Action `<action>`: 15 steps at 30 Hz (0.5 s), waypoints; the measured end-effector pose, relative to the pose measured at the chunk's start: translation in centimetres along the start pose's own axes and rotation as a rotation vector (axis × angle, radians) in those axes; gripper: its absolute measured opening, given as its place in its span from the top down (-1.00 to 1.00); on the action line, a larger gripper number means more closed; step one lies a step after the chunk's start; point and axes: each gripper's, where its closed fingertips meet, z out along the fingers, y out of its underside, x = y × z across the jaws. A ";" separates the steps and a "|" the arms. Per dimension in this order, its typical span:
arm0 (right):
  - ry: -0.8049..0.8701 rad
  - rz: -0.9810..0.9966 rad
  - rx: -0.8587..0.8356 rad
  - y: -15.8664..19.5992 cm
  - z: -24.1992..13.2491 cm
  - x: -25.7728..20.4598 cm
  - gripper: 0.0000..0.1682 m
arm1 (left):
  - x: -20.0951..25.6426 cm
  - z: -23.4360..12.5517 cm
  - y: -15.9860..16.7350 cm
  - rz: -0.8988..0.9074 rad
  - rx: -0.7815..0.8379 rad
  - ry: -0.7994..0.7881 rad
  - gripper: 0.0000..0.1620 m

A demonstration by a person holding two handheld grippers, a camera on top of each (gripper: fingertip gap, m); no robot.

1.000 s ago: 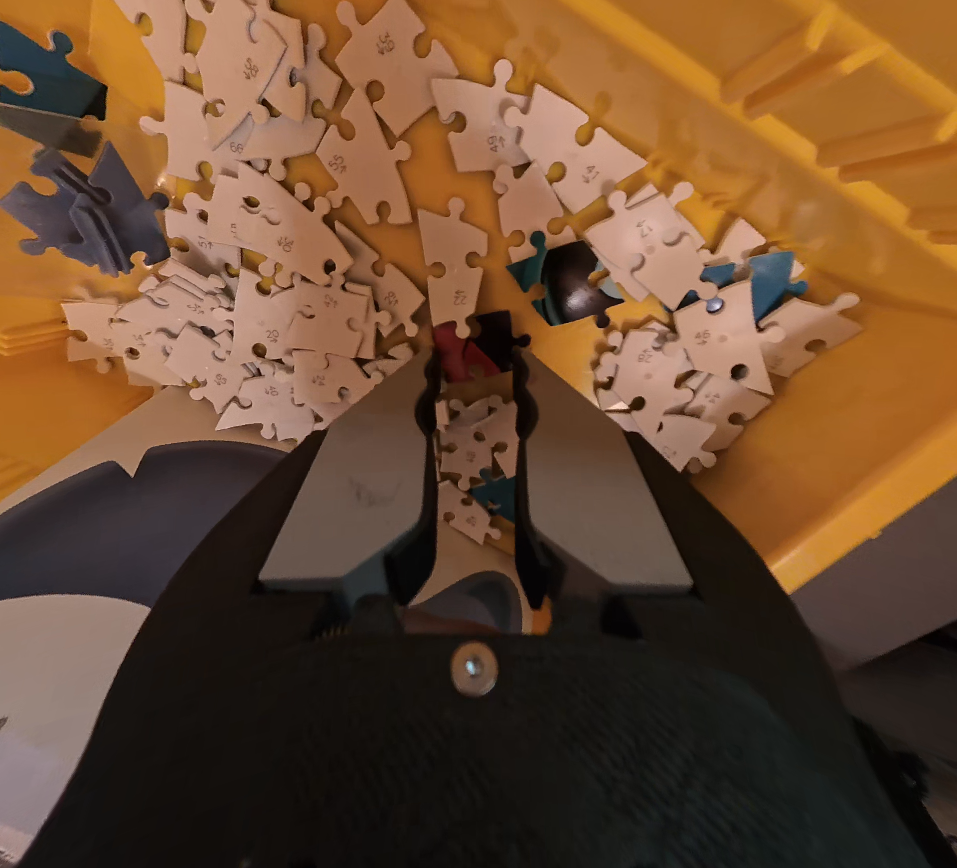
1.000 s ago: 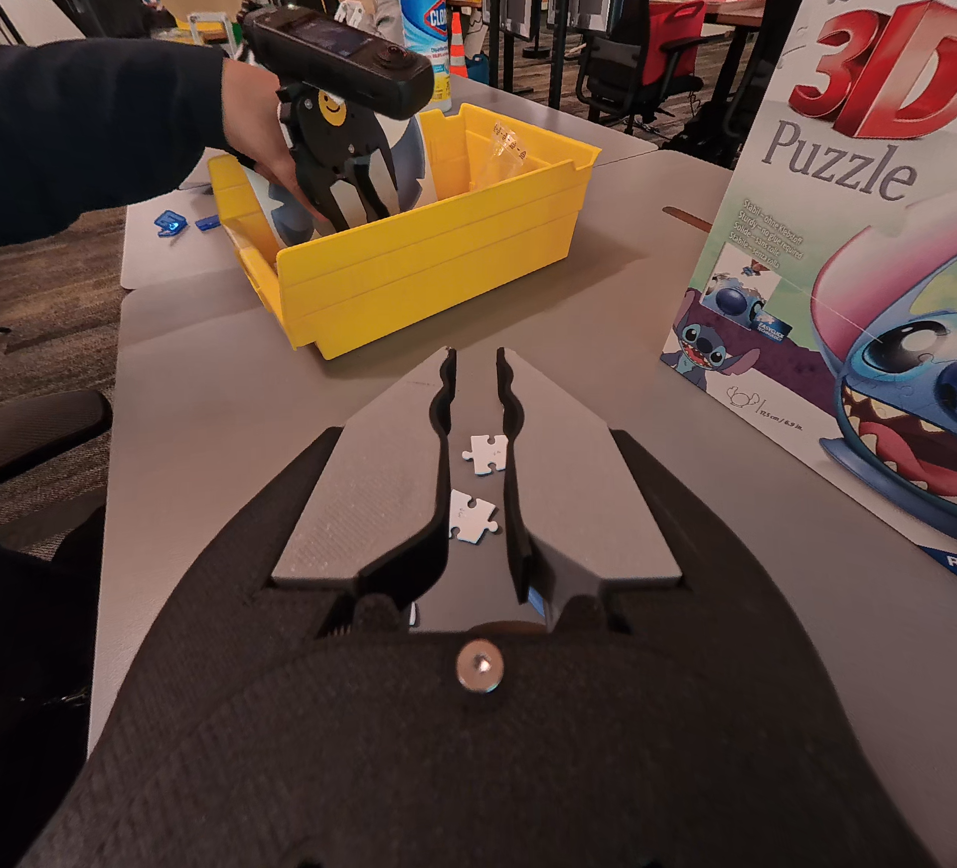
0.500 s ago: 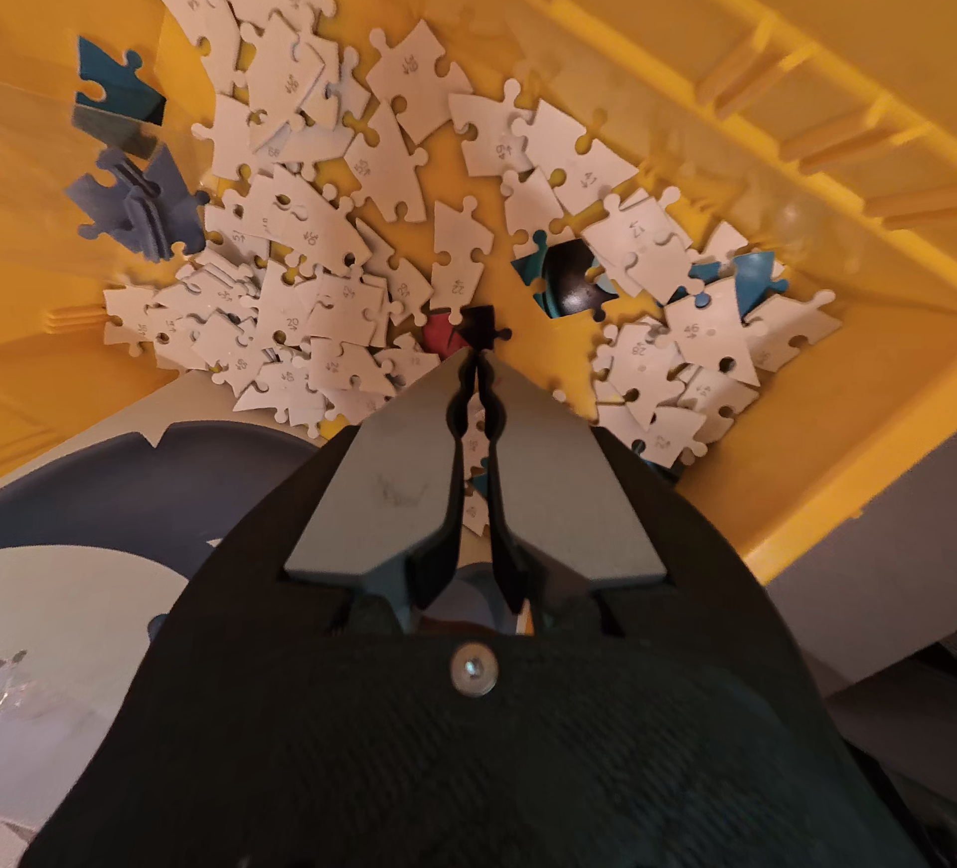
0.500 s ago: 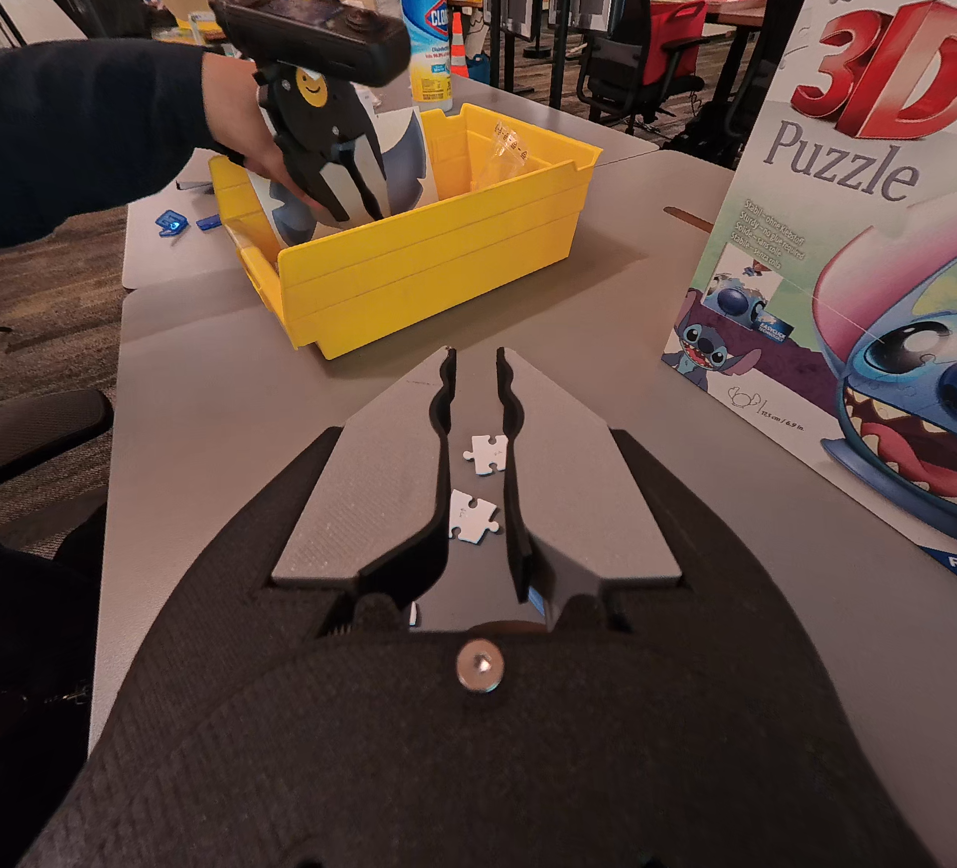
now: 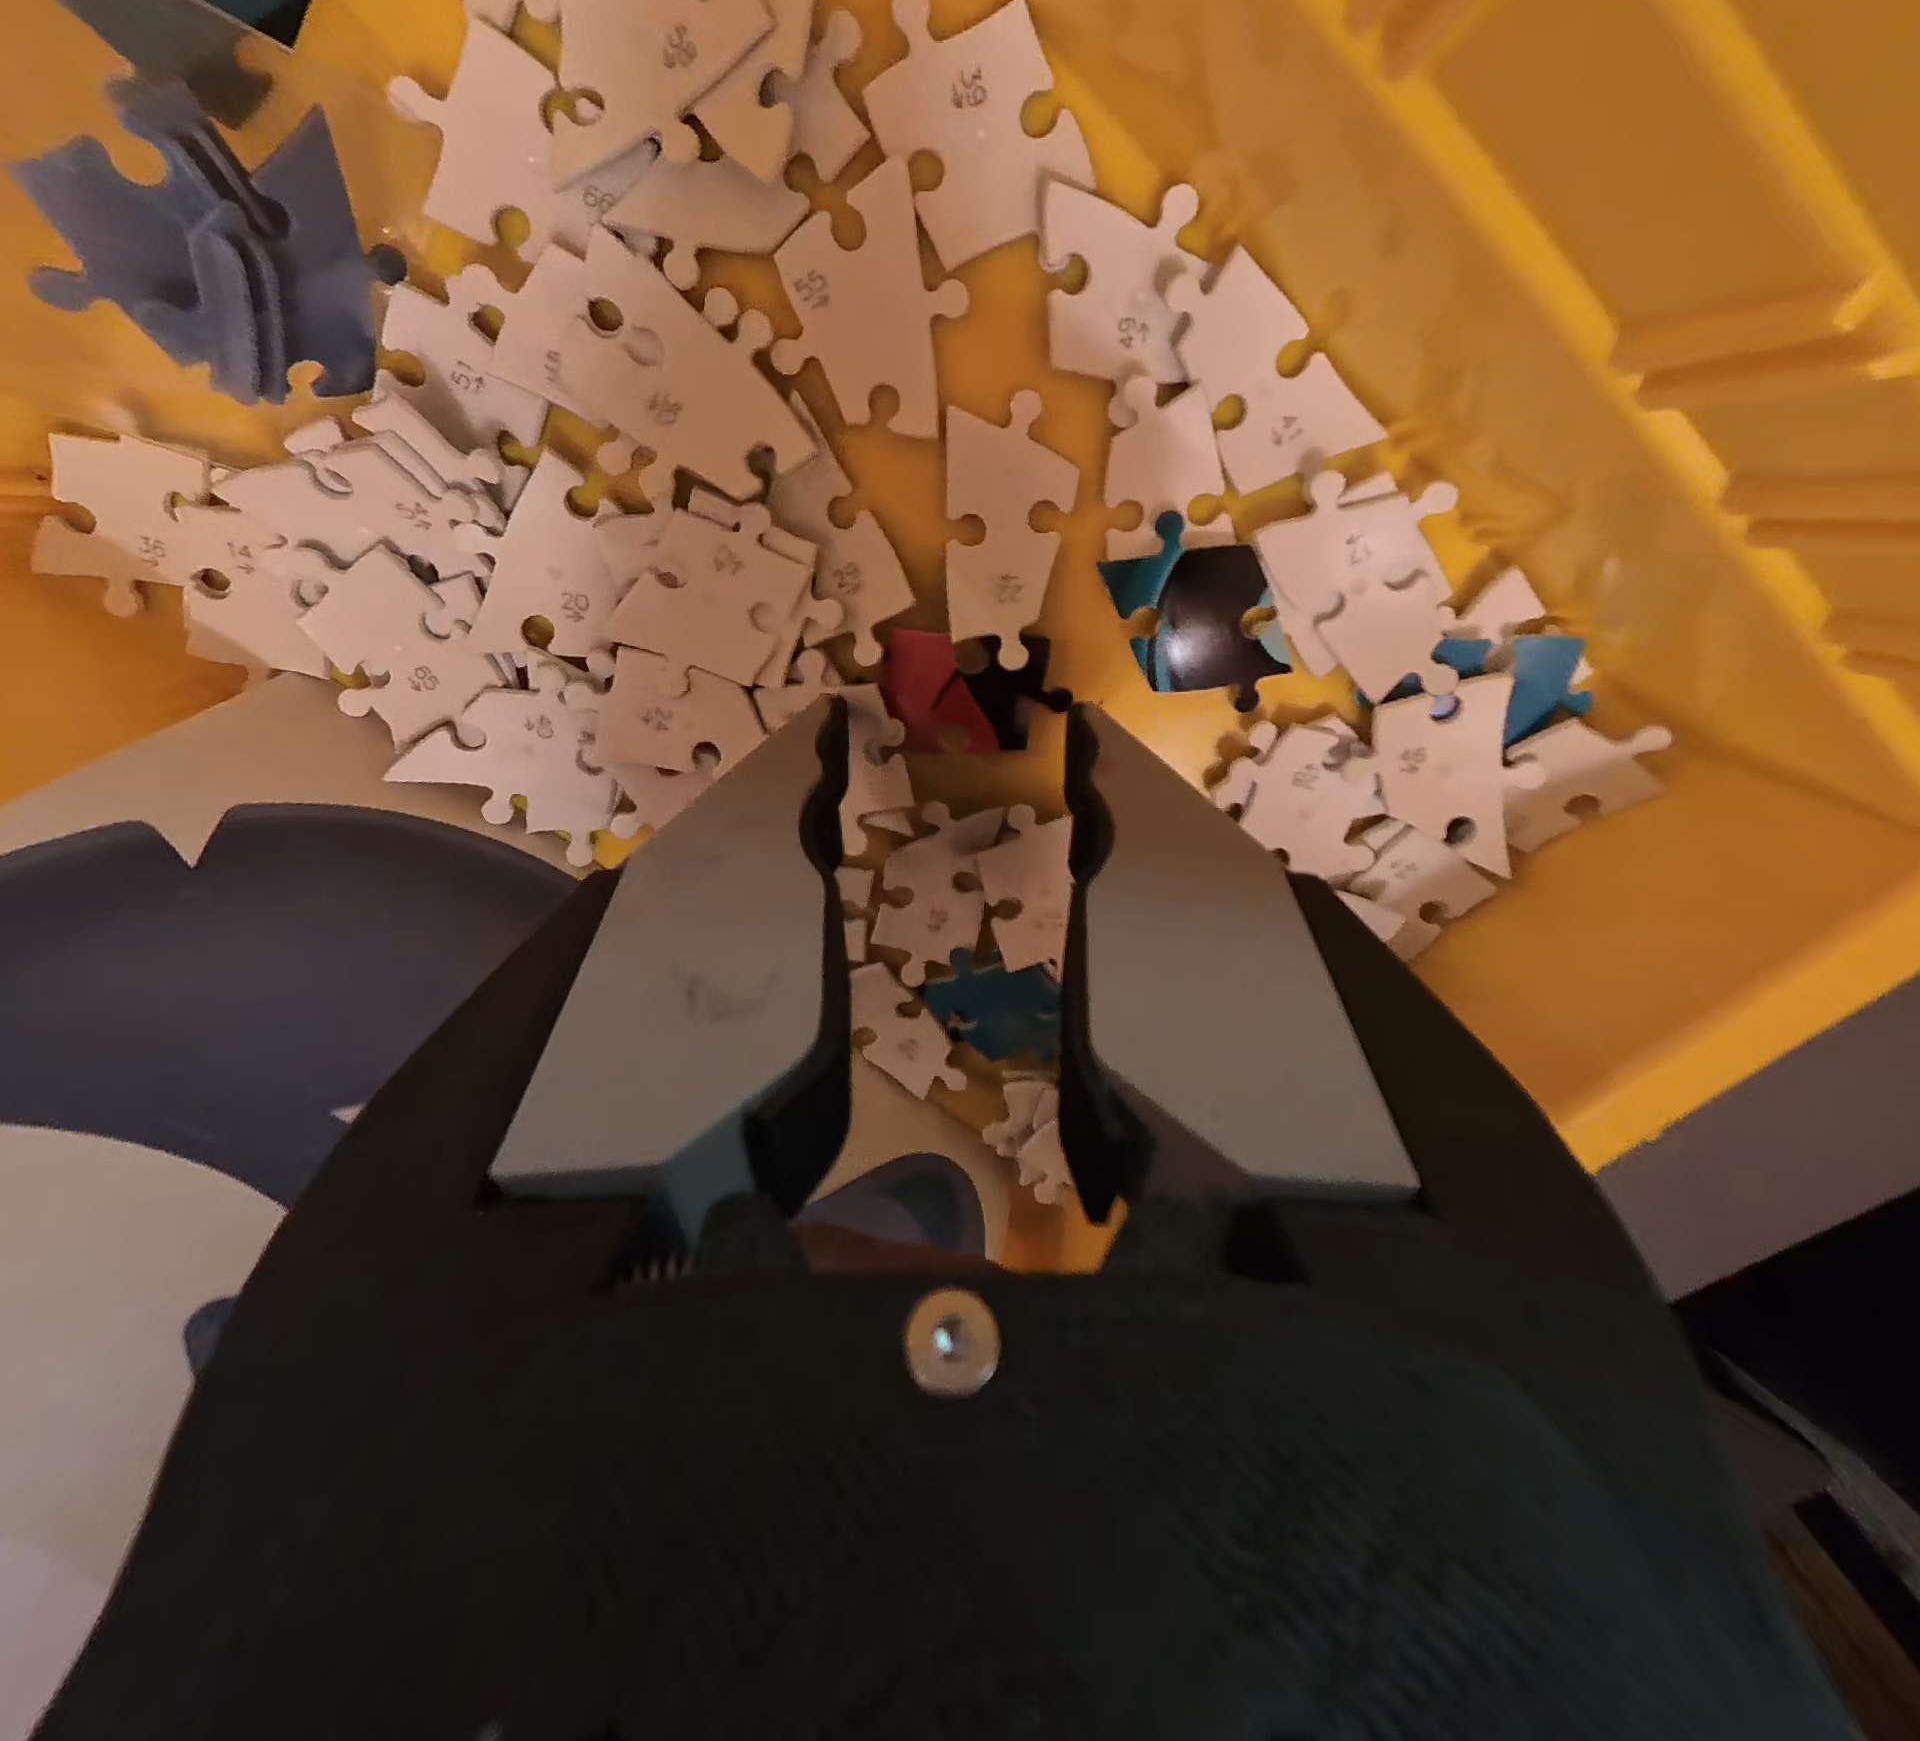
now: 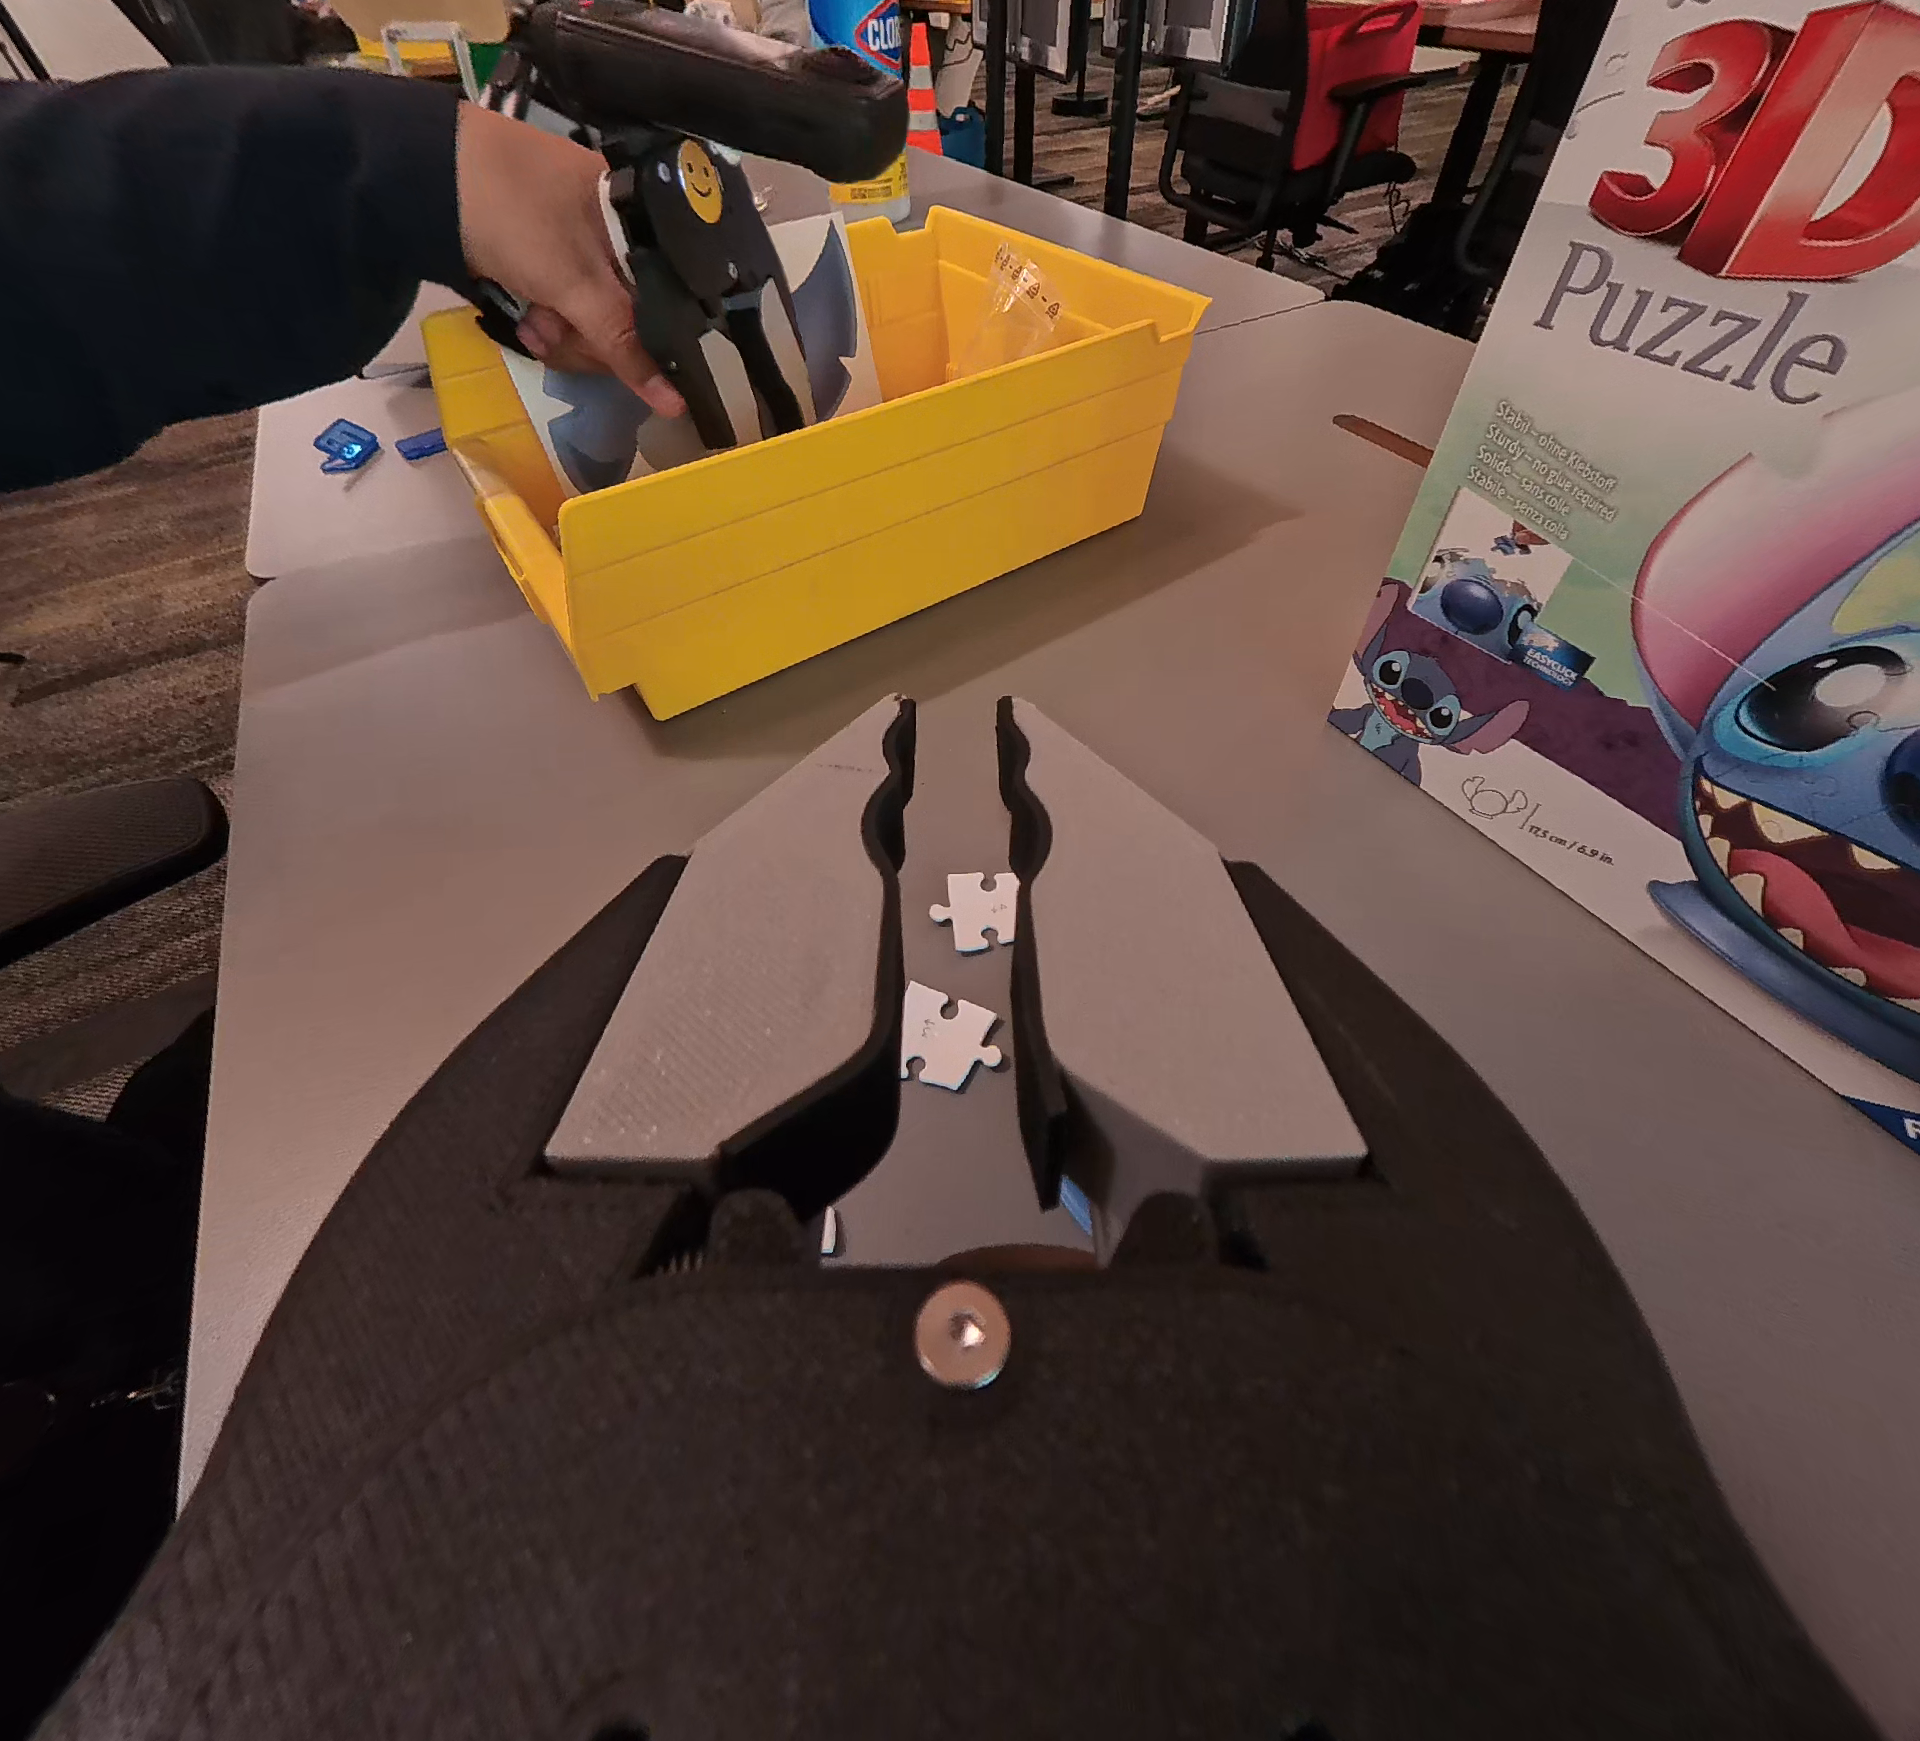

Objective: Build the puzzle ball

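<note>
Since half a second ago the left gripper has spread its jaws apart again, dipped back into the yellow bin just short of a red-and-black puzzle piece among the heaped pale puzzle pieces. Over the grey table the right gripper hovers, jaws parted and empty, with two loose pieces lying beneath the gap, the puzzle box standing to its right.

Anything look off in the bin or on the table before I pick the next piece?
Nothing damaged or spilled. The yellow bin holds a loose, overlapping heap of pieces, mostly face-down; the red-and-black piece ahead of the open left tool lies face-up. Two white pieces sit apart on the table.
</note>
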 end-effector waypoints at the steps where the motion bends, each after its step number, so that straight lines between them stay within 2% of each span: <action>1: 0.000 -0.001 0.000 0.0 0.0 0.0 0.86 | 0.2 0.0 -0.1 0.005 -0.004 0.010 0.48; 5: 0.001 0.001 0.008 -0.2 -0.1 0.0 0.86 | 2.4 -0.5 0.0 0.031 -0.028 0.121 0.59; 8: -0.001 0.001 0.009 -0.2 -0.2 0.0 0.86 | 1.8 -0.5 0.1 0.040 -0.043 0.073 0.53; 15: 0.000 0.000 0.010 -0.2 -0.2 0.0 0.86 | 2.3 -0.4 -0.1 0.055 -0.028 0.122 0.54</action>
